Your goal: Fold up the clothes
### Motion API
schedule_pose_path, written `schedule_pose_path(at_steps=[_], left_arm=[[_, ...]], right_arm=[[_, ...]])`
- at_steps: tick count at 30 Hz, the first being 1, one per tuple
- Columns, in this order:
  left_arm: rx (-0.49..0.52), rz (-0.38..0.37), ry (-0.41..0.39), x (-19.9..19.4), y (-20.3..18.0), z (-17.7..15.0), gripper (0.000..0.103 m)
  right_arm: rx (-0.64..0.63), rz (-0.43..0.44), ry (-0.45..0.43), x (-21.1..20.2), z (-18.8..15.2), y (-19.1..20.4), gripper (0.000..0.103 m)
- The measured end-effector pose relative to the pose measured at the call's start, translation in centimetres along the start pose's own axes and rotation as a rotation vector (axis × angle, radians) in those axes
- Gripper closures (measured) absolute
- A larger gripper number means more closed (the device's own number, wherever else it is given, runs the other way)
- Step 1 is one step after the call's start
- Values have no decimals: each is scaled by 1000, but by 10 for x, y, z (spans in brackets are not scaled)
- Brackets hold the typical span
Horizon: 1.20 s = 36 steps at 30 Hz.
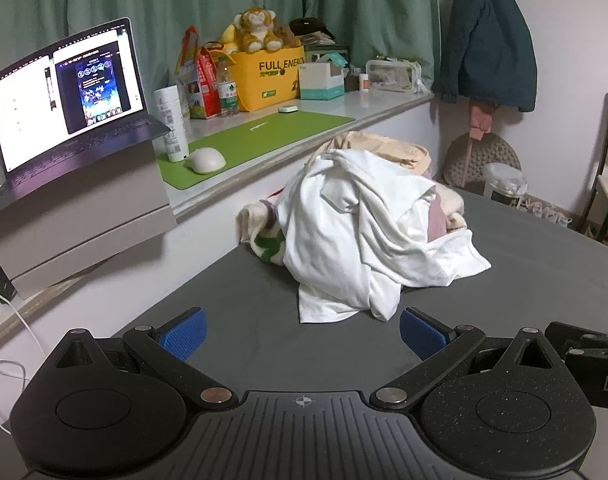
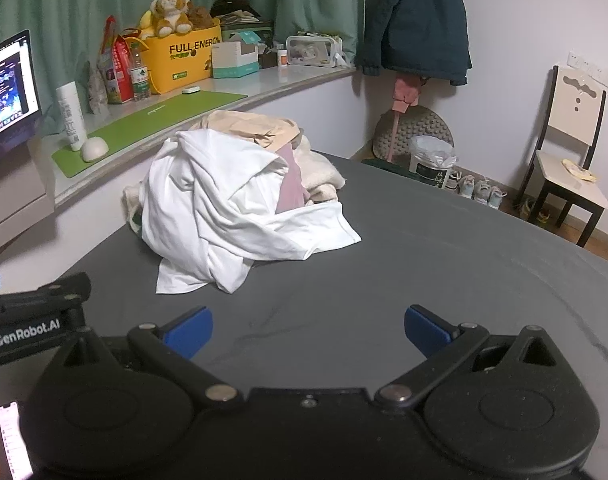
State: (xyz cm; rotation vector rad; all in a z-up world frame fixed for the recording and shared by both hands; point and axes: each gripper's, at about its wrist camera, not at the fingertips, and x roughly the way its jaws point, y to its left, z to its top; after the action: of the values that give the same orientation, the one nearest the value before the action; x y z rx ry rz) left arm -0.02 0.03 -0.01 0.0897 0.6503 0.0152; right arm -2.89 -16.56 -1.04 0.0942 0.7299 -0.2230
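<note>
White shirt [image 1: 355, 224] lay crumpled atop the clothes pile [image 2: 240, 184] on the grey bed [image 2: 423, 264], unfolded. Left gripper [image 1: 302, 334] and right gripper [image 2: 307, 332] hung short of the pile, both spread wide and empty, likely readied for grasping.

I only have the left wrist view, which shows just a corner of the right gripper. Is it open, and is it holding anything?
Observer: The right gripper is open and empty, over bare grey sheet, short of the white garment.
Operator: Anything low beside it?
Observer: A lit phone shows at the lower left edge of the right wrist view.
Operator: My view cuts off the chair on the far right. Anything on it?
Observer: The chair has a small pale yellowish item lying on its seat; I cannot tell what it is.
</note>
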Motion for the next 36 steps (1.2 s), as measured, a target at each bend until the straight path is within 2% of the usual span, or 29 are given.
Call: schedule_pose_path(at_steps=[36], left_arm=[[10, 11, -10, 4, -1, -2, 0]], right_arm=[[-18, -10, 8, 7, -3, 6, 0]])
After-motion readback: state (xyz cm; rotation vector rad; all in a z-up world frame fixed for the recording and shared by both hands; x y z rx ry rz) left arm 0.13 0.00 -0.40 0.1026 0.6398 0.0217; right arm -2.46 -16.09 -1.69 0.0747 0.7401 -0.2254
